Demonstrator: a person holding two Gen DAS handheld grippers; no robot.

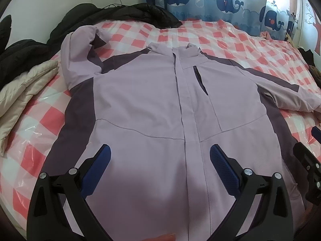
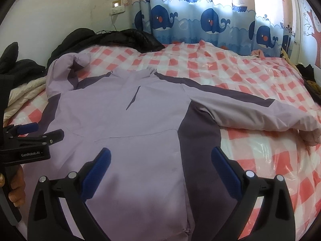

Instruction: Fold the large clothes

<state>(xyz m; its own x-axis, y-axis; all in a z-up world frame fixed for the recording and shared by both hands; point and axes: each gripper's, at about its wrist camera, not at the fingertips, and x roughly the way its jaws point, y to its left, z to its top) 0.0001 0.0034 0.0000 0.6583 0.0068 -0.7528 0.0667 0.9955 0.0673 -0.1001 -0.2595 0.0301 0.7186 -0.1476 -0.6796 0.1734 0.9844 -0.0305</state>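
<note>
A lilac jacket (image 1: 140,100) with dark purple side panels is lying front-up and spread flat across a bed covered in a pink-and-white checked sheet (image 1: 230,38), collar toward the far curtain and hem toward the cameras. The left wrist view is looking straight up its closed front placket and is showing the slanted chest pocket zip beside it. The right wrist view is seeing the same garment from further to the side, so the outstretched sleeve (image 2: 260,114) is lying in full along the sheet, cuff drooping over a fold near the edge; in the left view only part of that sleeve is showing. The other sleeve (image 1: 80,54) is lying bent back on itself near the collar in both views.

The left gripper (image 1: 160,156) is hovering over the lower front of the jacket with its blue pads spread wide and nothing between them. The right gripper (image 2: 161,158) is hanging likewise over the lower front and the dark side panel, jaws fully apart and gripping nothing.

Only the right view is catching a hand (image 2: 17,188) around the left gripper's handle. Dark clothing (image 2: 120,38) is heaped at the far corner, a cream quilted piece (image 1: 24,92) is lying at the bed's edge, and a whale-print curtain (image 2: 210,22) is hanging behind.
</note>
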